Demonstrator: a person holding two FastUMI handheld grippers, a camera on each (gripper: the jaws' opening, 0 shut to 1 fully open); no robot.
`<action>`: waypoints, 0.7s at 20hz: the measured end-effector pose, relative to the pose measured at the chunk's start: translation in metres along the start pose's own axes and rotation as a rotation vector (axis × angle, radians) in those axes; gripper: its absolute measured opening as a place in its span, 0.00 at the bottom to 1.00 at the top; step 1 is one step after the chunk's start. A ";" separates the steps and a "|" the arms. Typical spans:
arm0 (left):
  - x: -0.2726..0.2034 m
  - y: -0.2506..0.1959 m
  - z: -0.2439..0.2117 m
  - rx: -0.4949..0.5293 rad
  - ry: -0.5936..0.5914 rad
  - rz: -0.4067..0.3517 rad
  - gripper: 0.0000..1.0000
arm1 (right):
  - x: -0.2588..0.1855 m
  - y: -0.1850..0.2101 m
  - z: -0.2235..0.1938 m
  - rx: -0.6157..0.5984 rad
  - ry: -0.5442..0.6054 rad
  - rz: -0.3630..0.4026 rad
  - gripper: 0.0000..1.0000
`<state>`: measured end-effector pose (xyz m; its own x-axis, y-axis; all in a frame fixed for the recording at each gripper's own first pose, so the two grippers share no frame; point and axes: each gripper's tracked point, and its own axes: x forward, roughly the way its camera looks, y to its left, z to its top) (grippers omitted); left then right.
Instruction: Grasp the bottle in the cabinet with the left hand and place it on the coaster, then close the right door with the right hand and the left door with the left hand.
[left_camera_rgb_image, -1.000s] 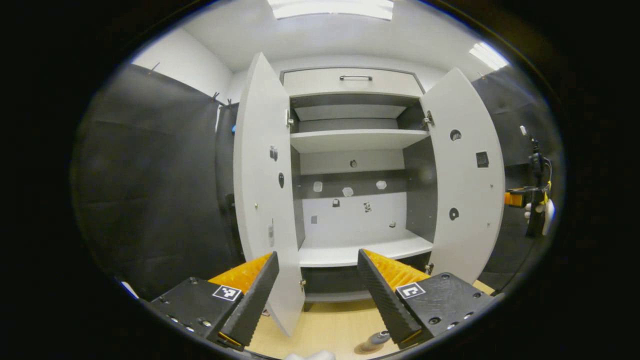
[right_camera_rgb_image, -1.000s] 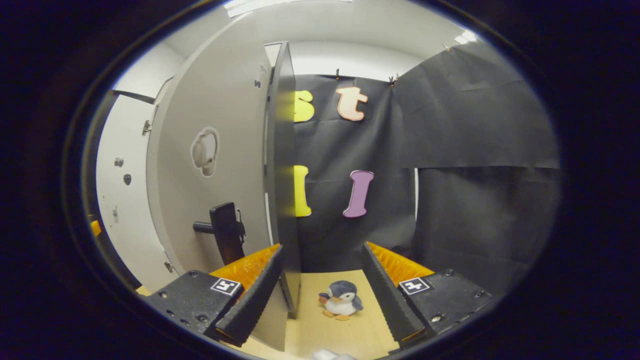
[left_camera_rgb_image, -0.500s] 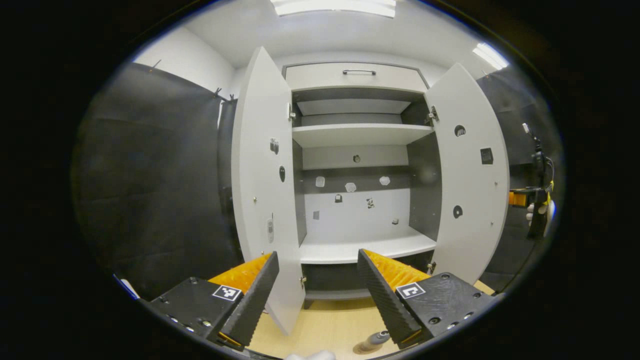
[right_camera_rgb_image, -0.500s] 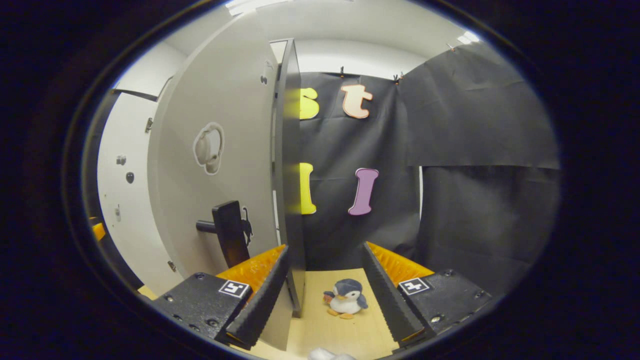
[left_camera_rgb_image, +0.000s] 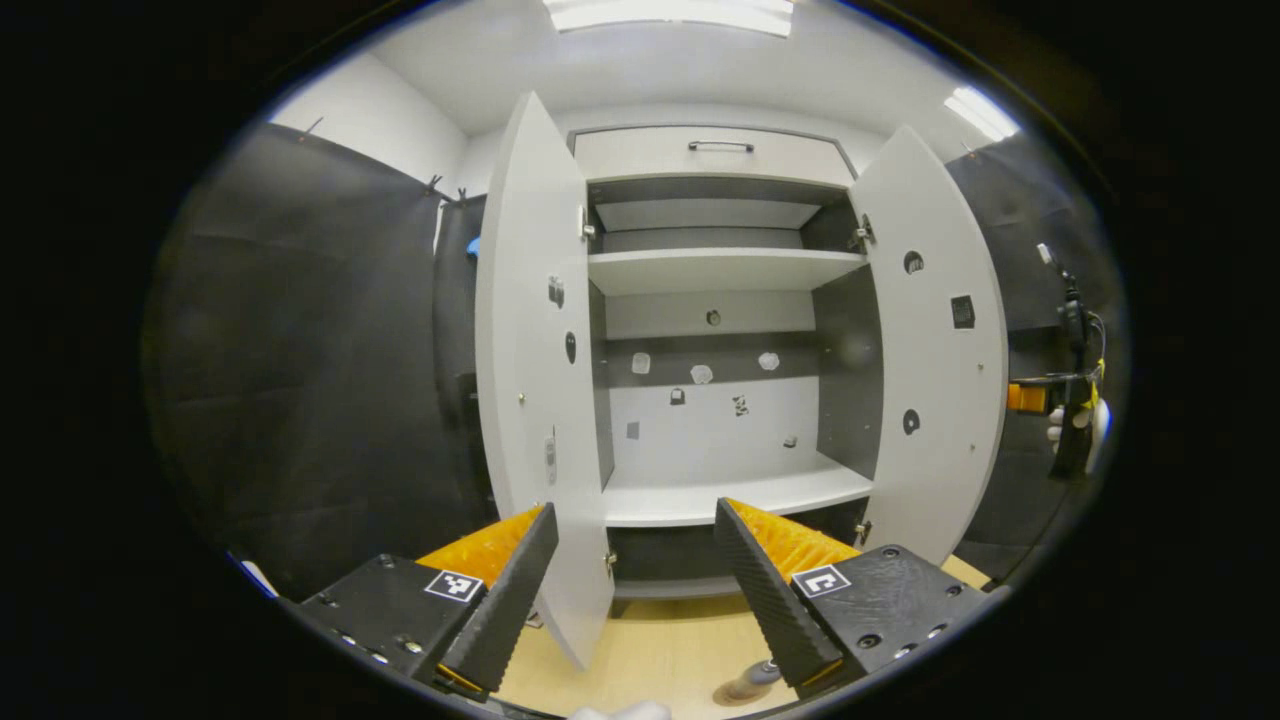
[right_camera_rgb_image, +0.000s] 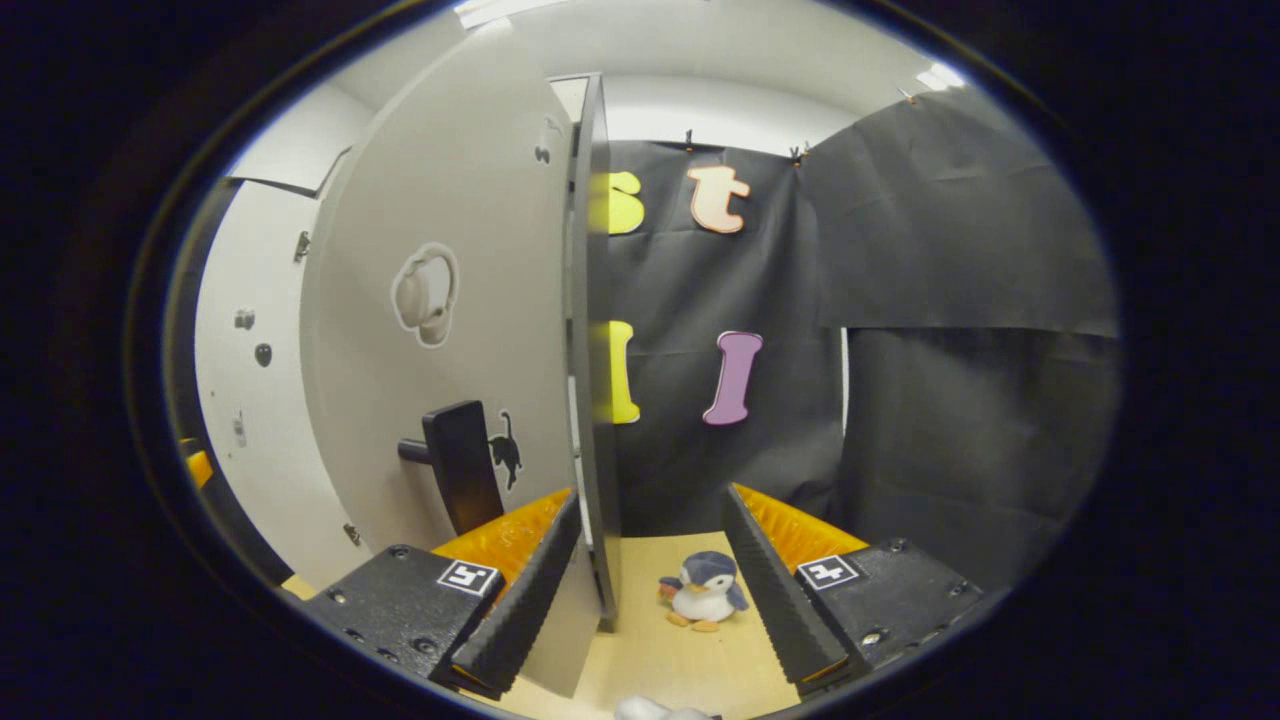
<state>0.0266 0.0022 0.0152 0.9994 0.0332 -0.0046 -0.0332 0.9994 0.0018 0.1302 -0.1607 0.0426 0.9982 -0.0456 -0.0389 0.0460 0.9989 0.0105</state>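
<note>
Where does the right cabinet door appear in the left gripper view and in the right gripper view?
Left gripper view: the right door stands open, right of centre.
Right gripper view: the door is left of centre, its edge rising from between the fingers.
Shared landmark: the light wooden surface under the door.

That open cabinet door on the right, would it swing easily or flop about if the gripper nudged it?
The right door looks like a rigid flat panel, so it probably won't flex. It hangs on hinges, so a nudge near its free edge likely swings it shut.
</note>
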 end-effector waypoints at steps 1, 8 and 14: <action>0.000 0.002 -0.001 0.001 0.001 0.003 0.99 | 0.000 0.007 0.000 0.001 0.002 0.009 0.94; -0.005 0.012 -0.006 0.005 0.008 0.019 0.99 | 0.006 0.052 -0.002 -0.007 0.002 0.048 0.94; -0.010 0.018 -0.007 0.009 0.013 0.024 0.99 | 0.014 0.083 -0.002 -0.012 -0.008 0.082 0.94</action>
<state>0.0164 0.0203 0.0084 0.9982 0.0569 -0.0171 -0.0567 0.9983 0.0108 0.1475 -0.0783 0.0407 0.9989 0.0369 -0.0303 -0.0368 0.9993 0.0009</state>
